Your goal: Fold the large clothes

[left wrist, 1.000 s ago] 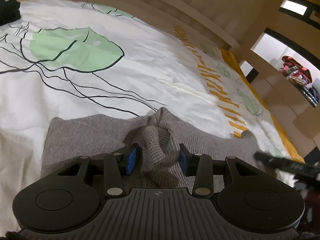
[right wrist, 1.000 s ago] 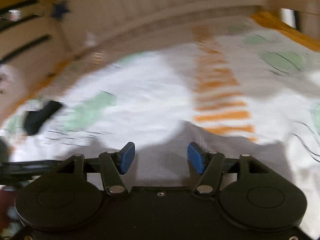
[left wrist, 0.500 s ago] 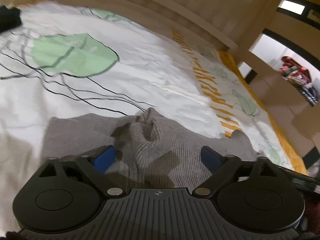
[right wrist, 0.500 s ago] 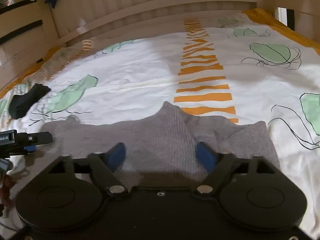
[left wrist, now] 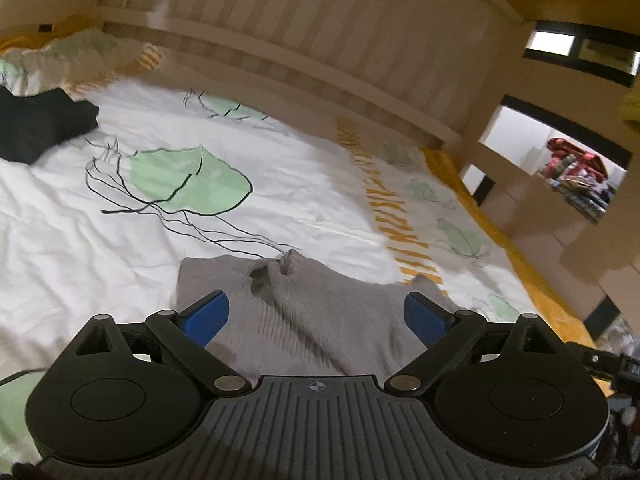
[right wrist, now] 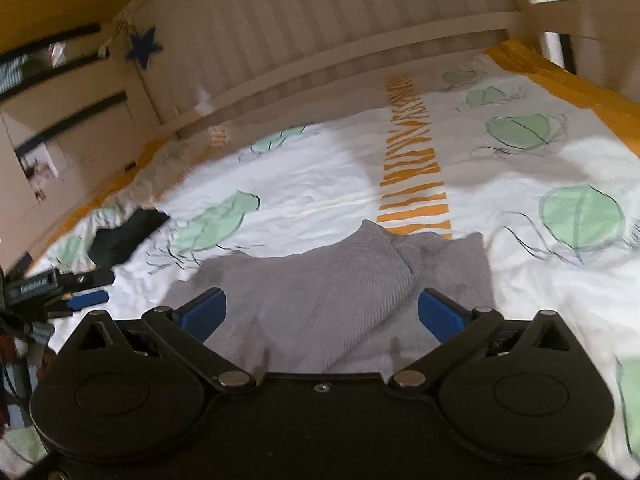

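Left wrist view: the left gripper fills the bottom of the frame with its blue pads spread wide and nothing pinched between them. A grey sweater lies folded on the bedsheet at lower centre, partly hidden behind the gripper, with a small raised peak of knit near its far edge. The sheet is white with green leaf prints and an orange striped band running up the right of the frame. A black garment lies at the upper left, well apart from the sweater. A slatted headboard curves across the top. At the lower right edge, part of the right gripper pokes in. Right wrist view: the right gripper sits at the bottom with its jaws opening, wide apart and clear of the cloth. The sweater lies at lower centre on the sheet, one folded flap pointing up towards the orange band. The black garment is at middle left, and the left gripper shows at the left edge, just beside the sweater.
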Demonstrator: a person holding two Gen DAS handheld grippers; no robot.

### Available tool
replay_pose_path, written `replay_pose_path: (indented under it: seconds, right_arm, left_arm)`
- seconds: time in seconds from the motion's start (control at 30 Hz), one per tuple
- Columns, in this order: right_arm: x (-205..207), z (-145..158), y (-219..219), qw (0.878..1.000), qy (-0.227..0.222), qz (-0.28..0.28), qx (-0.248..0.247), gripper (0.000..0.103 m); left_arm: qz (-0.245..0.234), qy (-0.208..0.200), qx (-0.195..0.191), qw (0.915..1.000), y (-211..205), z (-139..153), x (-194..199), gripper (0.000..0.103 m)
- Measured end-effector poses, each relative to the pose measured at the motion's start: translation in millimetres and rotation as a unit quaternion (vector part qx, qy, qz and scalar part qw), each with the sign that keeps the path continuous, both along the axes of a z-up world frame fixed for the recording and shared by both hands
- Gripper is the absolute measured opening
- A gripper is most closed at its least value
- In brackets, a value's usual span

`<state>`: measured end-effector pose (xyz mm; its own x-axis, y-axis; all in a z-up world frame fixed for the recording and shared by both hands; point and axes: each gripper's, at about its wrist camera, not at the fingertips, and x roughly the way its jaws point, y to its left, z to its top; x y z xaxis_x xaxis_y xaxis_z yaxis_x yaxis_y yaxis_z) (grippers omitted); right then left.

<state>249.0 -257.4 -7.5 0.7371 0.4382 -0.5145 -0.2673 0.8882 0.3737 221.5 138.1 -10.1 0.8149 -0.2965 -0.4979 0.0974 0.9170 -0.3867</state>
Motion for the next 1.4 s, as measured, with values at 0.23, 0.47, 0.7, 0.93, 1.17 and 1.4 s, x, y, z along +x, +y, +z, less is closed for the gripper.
replay_pose_path:
  seconds: [0.23,0.47,0.7,0.93,1.17,1.4]
  right_arm:
    - [-56,9,-24,1.000,0.014,-0.020,0.011,0.103]
    - [-105,-6,-37,0.998,0.064,-0.021,-0.003,0.103]
    - [-143,-21,-38,0.994,0.104,-0.001,-0.016,0.103]
    - [-170,-25,-36,0.993,0.116,0.018,-0.027,0.103]
    - [-189,-28,-27,0.990,0.127,0.046,-0.034,0.103]
    - [-193,-32,-25,0.991,0.128,0.046,-0.018,0.103]
  left_arm:
    - [-0.028,0.010,0.028,0.9992,1,3,-56,0.095]
    - [-0.040,0.043,0.058,0.9966,-10,-11,-104,0.095]
    - [-0.037,0.104,0.086,0.9902,-15,-35,-140,0.095]
    - [-0.038,0.142,0.091,0.9850,-17,-52,-167,0.095]
    - [-0.054,0.144,0.142,0.9778,-40,-57,-194,0.095]
    - [-0.042,0.140,0.129,0.9808,-42,-60,-194,0.095]
